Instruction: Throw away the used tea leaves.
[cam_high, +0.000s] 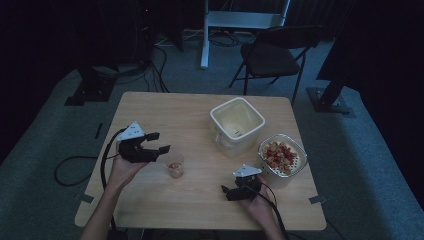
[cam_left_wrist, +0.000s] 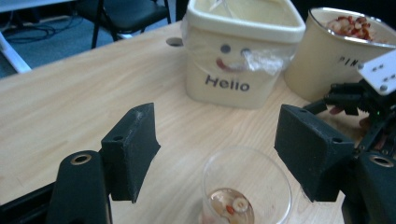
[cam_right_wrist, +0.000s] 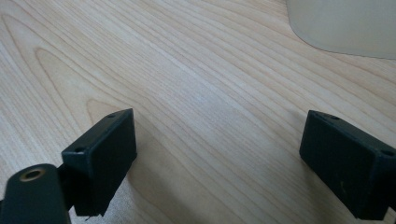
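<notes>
**Glass Cup Between Spread Left Fingers**

Black, blocky fingers (cam_left_wrist: 133, 149) of the left gripper (cam_left_wrist: 217, 156) stand spread; the clear round glass cup (cam_left_wrist: 246, 186) sits between them, untouched, with small food pieces in its base. Beyond the fingertips, the left gripper view shows "Hello" on a cream square tub (cam_left_wrist: 240, 51). Right gripper (cam_right_wrist: 219, 158) fingers are spread over bare grained wooden table (cam_right_wrist: 187, 84). From above, the round bowl (cam_high: 281, 156) holds red pieces.

One clear cup (cam_high: 175, 165), one square cream tub (cam_high: 236, 125), one round container of red pieces (cam_high: 281, 159), two claws, one bench (cam_high: 170, 115).

Clear cup (cam_high: 175, 165) upright, bits inside.
</notes>
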